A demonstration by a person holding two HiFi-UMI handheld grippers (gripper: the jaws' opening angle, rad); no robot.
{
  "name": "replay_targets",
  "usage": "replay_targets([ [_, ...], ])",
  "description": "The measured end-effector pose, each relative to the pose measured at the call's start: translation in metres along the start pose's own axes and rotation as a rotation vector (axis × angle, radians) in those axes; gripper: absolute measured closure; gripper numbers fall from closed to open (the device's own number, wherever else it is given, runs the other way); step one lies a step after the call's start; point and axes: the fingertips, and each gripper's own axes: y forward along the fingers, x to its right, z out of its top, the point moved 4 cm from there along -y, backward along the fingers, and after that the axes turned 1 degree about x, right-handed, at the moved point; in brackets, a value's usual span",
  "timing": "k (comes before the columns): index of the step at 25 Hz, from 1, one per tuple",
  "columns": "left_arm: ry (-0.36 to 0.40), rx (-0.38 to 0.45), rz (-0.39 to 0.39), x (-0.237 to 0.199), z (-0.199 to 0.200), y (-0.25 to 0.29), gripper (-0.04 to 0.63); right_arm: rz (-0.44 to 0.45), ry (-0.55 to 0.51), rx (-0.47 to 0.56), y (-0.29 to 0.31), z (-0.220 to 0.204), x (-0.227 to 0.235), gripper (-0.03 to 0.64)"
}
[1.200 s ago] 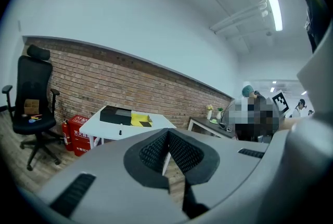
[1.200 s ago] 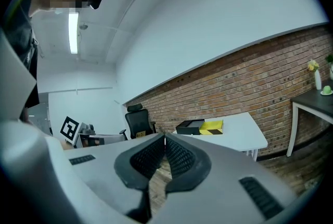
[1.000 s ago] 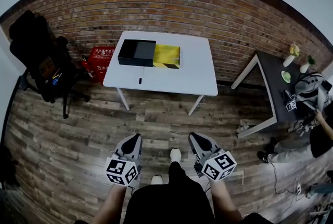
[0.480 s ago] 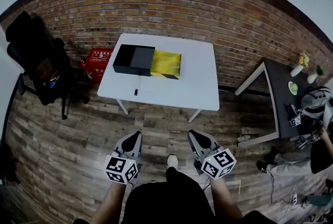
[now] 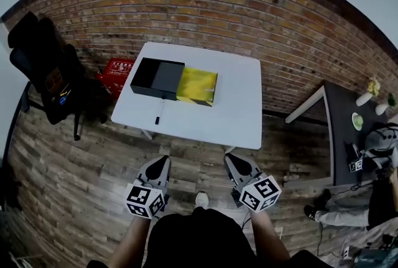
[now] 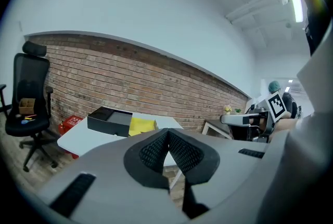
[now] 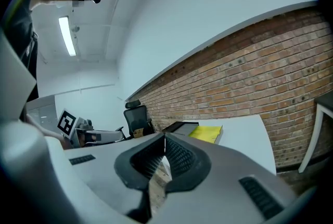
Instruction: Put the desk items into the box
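Note:
A white table [image 5: 205,108] stands ahead against the brick wall. On it lie an open black box [image 5: 157,78], a yellow item [image 5: 198,85] touching the box's right side, and a small dark pen-like item [image 5: 157,119] near the front edge. My left gripper [image 5: 163,163] and right gripper [image 5: 232,160] hang side by side over the wooden floor, well short of the table, both shut with nothing between the jaws. The left gripper view shows its shut jaws [image 6: 167,132] pointing toward the box [image 6: 110,120] and the yellow item [image 6: 141,125]. In the right gripper view its jaws [image 7: 165,139] are shut too, with the yellow item [image 7: 206,133] beyond.
A black office chair [image 5: 43,68] stands at the left, with a red crate [image 5: 119,69] between it and the table. A dark side table [image 5: 354,130] with small items is at the right, and a person [image 5: 379,155] sits beside it. Wooden floor lies between me and the table.
The table has drawn nearer and lower in the head view as I step toward it. Both grippers stay shut in the same place in front of me.

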Motion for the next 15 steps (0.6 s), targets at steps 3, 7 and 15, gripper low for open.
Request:
replay_targets([
  [3,-0.008,0.005,0.024,-0.001,0.003,0.018,0.583,0.030,0.000,-0.015,0.008,0.002,0.018,0.595],
  [7,-0.008,0.001,0.053,-0.002,0.005,0.038,0.583,0.056,-0.010,-0.033,0.018,0.004,0.040,0.595],
  [15,-0.024,-0.014,0.099,-0.012,0.008,0.053,0.581,0.104,-0.013,-0.048,0.040,0.013,0.056,0.595],
])
